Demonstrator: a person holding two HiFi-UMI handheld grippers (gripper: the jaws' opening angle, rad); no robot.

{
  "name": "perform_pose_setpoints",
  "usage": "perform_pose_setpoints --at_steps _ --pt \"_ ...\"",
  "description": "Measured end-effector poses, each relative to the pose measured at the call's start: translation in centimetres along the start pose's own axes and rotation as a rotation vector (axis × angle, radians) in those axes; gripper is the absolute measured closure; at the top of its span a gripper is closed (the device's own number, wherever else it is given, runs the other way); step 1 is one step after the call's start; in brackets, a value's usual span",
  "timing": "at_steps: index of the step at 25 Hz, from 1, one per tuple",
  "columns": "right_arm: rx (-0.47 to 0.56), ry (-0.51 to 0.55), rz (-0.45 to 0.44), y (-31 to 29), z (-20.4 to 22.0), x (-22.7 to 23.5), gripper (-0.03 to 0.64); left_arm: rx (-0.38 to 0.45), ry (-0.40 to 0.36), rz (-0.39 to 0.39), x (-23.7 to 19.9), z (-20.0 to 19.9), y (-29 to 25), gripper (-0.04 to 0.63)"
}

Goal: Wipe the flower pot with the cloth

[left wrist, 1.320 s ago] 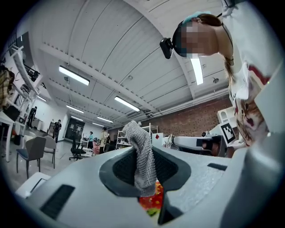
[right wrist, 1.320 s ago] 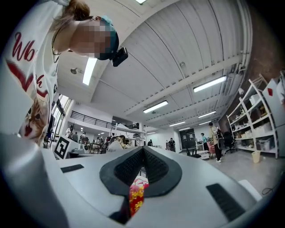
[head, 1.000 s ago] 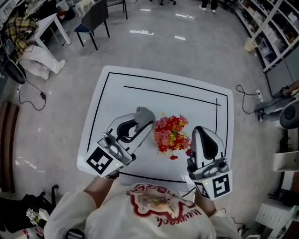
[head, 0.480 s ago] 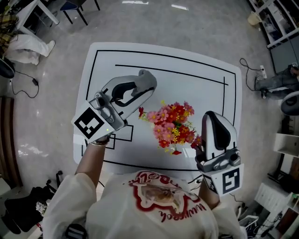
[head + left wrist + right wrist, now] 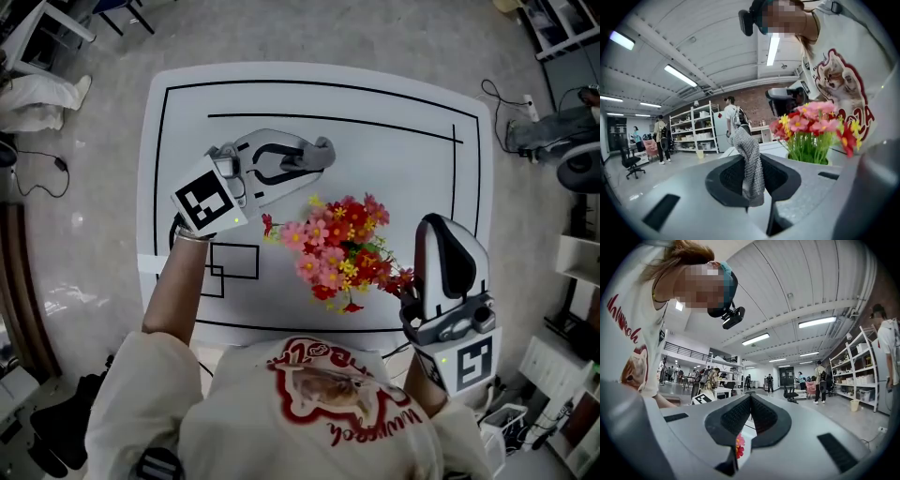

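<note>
Cloth (image 5: 749, 161) is clamped tight in the left gripper (image 5: 317, 157). It's a grey knit thing, with one end poking up past the jaws and a bit hanging out below. From above, that gripper hangs over the left-middle of the table (image 5: 394, 112) and points right. Its tip is up and to the left of the flowers (image 5: 339, 246), near them but not touching. Looking along its jaws, the flowers stand just right of the cloth.

The right gripper (image 5: 438, 225) is squeezed closed with nothing in it. The pads meet at the tip, and only a pink-red bloom shows through the gap lower down. It's at the near right of the table, just beside the flowers, pointing away from the person. The outer red blooms look like they brush its side, but I can't be sure from above.

The flowers are a pink, red and yellow bunch on green stems. They stand around the middle of the table's near half, between the two grippers. The pot sits under the blooms, so it's hidden from above, and the left gripper view only gives me stems.

The table is white with black lines. A couple of small black rectangles (image 5: 234, 261) are drawn just left of the flowers, below the left gripper.
</note>
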State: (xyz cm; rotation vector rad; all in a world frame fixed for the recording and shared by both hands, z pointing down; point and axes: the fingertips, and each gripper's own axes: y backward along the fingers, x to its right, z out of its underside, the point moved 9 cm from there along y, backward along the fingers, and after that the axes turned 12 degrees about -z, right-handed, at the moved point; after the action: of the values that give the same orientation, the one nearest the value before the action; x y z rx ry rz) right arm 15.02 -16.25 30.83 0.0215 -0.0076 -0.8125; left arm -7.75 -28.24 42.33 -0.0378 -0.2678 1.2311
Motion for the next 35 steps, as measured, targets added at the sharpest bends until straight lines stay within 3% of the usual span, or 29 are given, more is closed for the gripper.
perform_pose_setpoints --at_steps 11,20,25,35 --pt "0.011 -0.075 0.020 -1.5 0.8 1.7 0.617 0.013 0.060 0.268 0.5 2.9 -4.3 0.531" --pt "-0.008 -0.089 0.038 -1.4 1.3 2.6 0.617 -0.010 0.048 0.398 1.5 3.7 -5.2 0.531" --pt "-0.030 -0.084 0.053 -0.9 1.6 2.8 0.617 -0.053 0.001 0.481 2.2 3.8 -5.6 0.531" --pt "-0.037 -0.068 0.081 -0.5 1.4 2.2 0.617 -0.082 -0.029 0.516 2.3 4.0 -5.4 0.531"
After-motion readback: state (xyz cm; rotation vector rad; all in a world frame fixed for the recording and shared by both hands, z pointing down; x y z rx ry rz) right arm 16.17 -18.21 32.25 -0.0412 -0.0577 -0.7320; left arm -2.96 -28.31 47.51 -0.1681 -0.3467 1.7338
